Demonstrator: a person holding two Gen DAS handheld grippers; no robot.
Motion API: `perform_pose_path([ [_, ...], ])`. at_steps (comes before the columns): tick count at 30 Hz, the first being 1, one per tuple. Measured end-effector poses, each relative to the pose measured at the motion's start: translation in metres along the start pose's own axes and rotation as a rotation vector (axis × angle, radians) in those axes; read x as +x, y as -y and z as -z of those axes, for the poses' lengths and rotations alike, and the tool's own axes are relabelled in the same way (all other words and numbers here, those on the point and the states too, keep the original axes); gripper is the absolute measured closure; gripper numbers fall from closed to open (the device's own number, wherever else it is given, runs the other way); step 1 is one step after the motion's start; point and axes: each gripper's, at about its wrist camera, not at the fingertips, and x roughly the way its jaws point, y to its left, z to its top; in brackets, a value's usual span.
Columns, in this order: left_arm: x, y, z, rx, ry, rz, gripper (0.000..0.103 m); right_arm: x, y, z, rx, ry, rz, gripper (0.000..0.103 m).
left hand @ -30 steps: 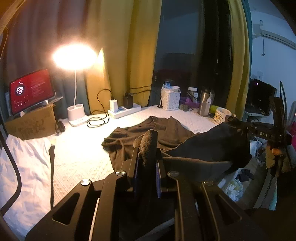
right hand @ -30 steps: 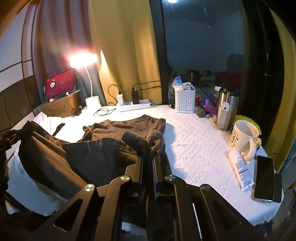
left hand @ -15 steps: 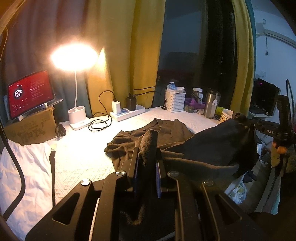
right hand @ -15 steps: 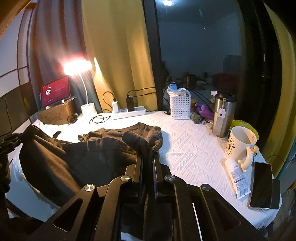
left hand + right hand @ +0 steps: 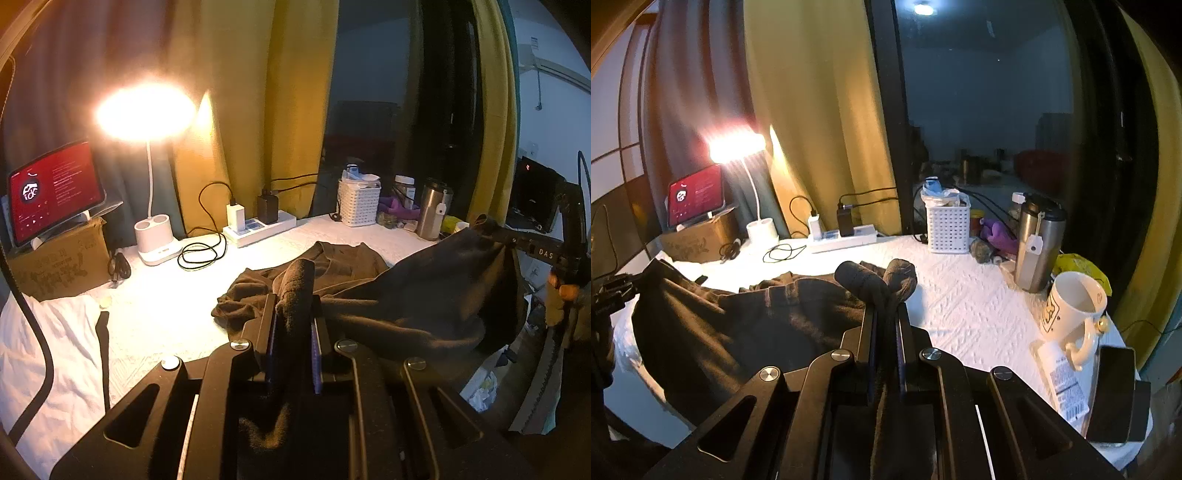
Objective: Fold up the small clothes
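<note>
Two fisheye views look along two pairs of tongs over a white tabletop (image 5: 967, 295) at night. The left tongs (image 5: 294, 325) are closed on a bunched fold of a dark brown garment (image 5: 424, 295). The right tongs (image 5: 885, 325) are likewise clamped on another fold of the same garment (image 5: 738, 325). The cloth hangs stretched between the two, its near part lifted, its far part lying crumpled on the tabletop.

Only the left view shows the right tongs from outside, at the far right edge, with the cloth's corner pinched there. It also shows white fabric (image 5: 40, 362) with a dark strap on the near left. Only the right view shows a white mug (image 5: 1071, 314), a tube (image 5: 1058, 380) lying beside it and a dark phone (image 5: 1113, 391) at the near right edge.

Both views show a lit desk lamp (image 5: 151, 177) at the far left, glaring strongly. Left of it a tablet (image 5: 55, 188) with a red screen stands on a cardboard box (image 5: 55, 258). A white power strip (image 5: 258, 229) with chargers and a coiled black cable (image 5: 201, 253) lies right of the lamp. Further right stand a white basket (image 5: 947, 229) and a steel flask (image 5: 1036, 247).

The lifted cloth hides the near middle of the tabletop. Yellow curtains (image 5: 820, 110) hang behind, beside a dark window (image 5: 990, 92).
</note>
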Motion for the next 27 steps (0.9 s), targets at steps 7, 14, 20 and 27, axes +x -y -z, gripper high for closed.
perform_pose_path([
  [7, 0.022, -0.009, -0.013, -0.007, -0.012, -0.008, 0.09, 0.024, 0.013, -0.015, 0.006, -0.007, 0.0, 0.094],
  [14, 0.05, -0.022, -0.022, -0.018, -0.033, -0.021, 0.09, 0.057, 0.025, -0.029, 0.016, -0.021, 0.002, 0.094],
  [20, 0.079, -0.036, -0.027, -0.02, -0.063, -0.041, 0.09, 0.093, 0.032, -0.039, 0.011, -0.046, -0.009, 0.094],
  [27, 0.107, -0.053, -0.031, -0.02, -0.089, -0.077, 0.09, 0.136, 0.04, -0.054, 0.017, -0.064, -0.025, 0.094],
])
